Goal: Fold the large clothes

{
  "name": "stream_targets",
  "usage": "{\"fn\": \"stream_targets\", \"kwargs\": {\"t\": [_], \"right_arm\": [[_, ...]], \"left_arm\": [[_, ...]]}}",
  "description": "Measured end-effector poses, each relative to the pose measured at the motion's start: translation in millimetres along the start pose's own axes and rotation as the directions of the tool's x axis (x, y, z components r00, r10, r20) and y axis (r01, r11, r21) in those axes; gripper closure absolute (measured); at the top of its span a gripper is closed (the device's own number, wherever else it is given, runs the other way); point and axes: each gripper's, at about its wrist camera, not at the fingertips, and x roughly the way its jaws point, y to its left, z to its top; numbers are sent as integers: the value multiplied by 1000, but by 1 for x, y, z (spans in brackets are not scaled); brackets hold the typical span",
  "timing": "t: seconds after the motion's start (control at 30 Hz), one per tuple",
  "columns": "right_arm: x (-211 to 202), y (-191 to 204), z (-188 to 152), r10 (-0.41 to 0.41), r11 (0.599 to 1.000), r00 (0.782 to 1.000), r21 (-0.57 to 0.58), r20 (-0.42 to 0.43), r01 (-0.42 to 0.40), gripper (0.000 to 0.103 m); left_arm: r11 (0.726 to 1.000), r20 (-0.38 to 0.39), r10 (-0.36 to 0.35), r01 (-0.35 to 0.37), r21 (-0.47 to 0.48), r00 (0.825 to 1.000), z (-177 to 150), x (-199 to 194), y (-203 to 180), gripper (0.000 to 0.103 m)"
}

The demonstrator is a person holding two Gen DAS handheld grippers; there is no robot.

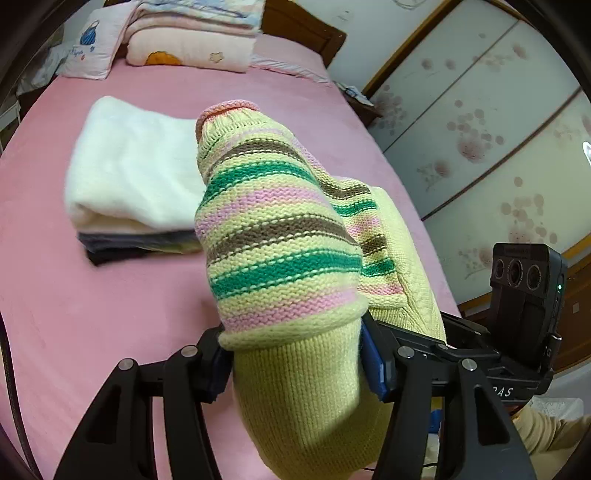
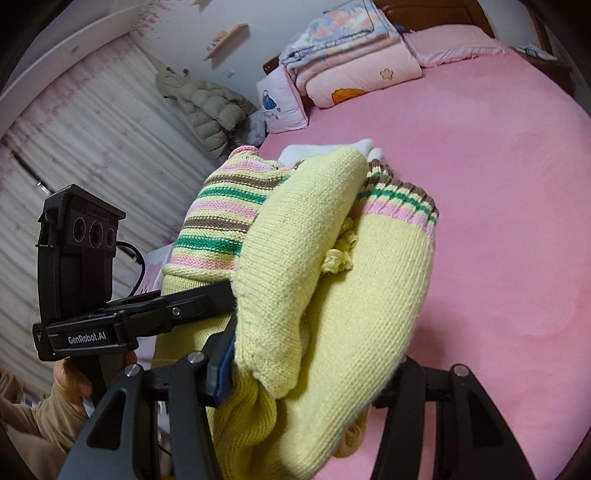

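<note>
A yellow knitted sweater point(image 1: 280, 236) with green, pink and brown stripes is bunched and held up above the pink bed point(image 1: 110, 325). My left gripper point(image 1: 295, 369) is shut on its yellow part, the striped part rising in front. My right gripper point(image 2: 306, 373) is shut on the same sweater point(image 2: 332, 280), its yellow folds filling the space between the fingers. The right gripper shows in the left wrist view point(image 1: 517, 332), close beside on the right. The left gripper shows in the right wrist view point(image 2: 110, 325), close on the left.
A stack of folded clothes point(image 1: 129, 184) with a white one on top lies on the bed point(image 2: 498, 184) behind the sweater. Pillows and folded quilts point(image 1: 192, 33) are at the headboard. A wardrobe point(image 1: 480, 129) stands right of the bed. A curtain and jacket point(image 2: 207, 107) are on the left.
</note>
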Motion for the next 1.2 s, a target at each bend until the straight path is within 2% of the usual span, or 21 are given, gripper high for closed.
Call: {"fn": "stream_targets", "kwargs": {"t": [0.07,0.23,0.33,0.43,0.53,0.6,0.67,0.7,0.73,0.83,0.97,1.07,1.13,1.2], "right_arm": [[28,15,11,-7,1000,1000,6,11,7,50],[99,37,75,19,1000,997,11,70,-20,50],[139,37,115,24,1000,995,-1,98,-24,49],[186,25,156,12,1000,993,-27,119,-9,49],[237,4,184,-18,1000,995,-21,100,20,49],[270,-6,190,-66,998,995,-16,71,68,48],[304,-21,188,-121,993,992,-5,18,121,47],[313,-31,185,-110,994,994,22,4,110,45],[318,-40,182,-95,994,995,45,-4,95,42],[318,-48,176,-90,994,996,61,10,89,37],[313,-44,182,-129,990,991,47,-18,130,35],[293,-29,183,-207,978,978,-11,-29,207,34],[278,-17,183,-240,969,971,-58,-17,239,34],[254,-6,179,-252,964,968,-84,8,252,34]], "left_arm": [[1000,9,7,-7,16,1000,24,-6,32,46],[996,83,36,-43,84,996,88,-11,92,44],[993,126,50,-62,97,991,134,-1,133,44],[989,140,92,-107,102,986,174,28,172,43],[989,104,136,-142,49,985,197,71,209,42],[983,52,184,-185,10,982,199,111,229,39],[979,66,202,-202,2,977,196,129,243,40],[977,86,213,-214,8,973,194,134,246,36],[974,108,223,-225,9,969,192,137,249,33],[977,148,208,-211,6,967,187,139,250,32],[968,153,232,-243,57,961,189,142,243,30],[956,130,281,-290,55,951,181,135,229,25],[945,117,319,-324,32,941,177,126,220,12],[944,126,324,-328,16,938,168,110,208,12]]}}
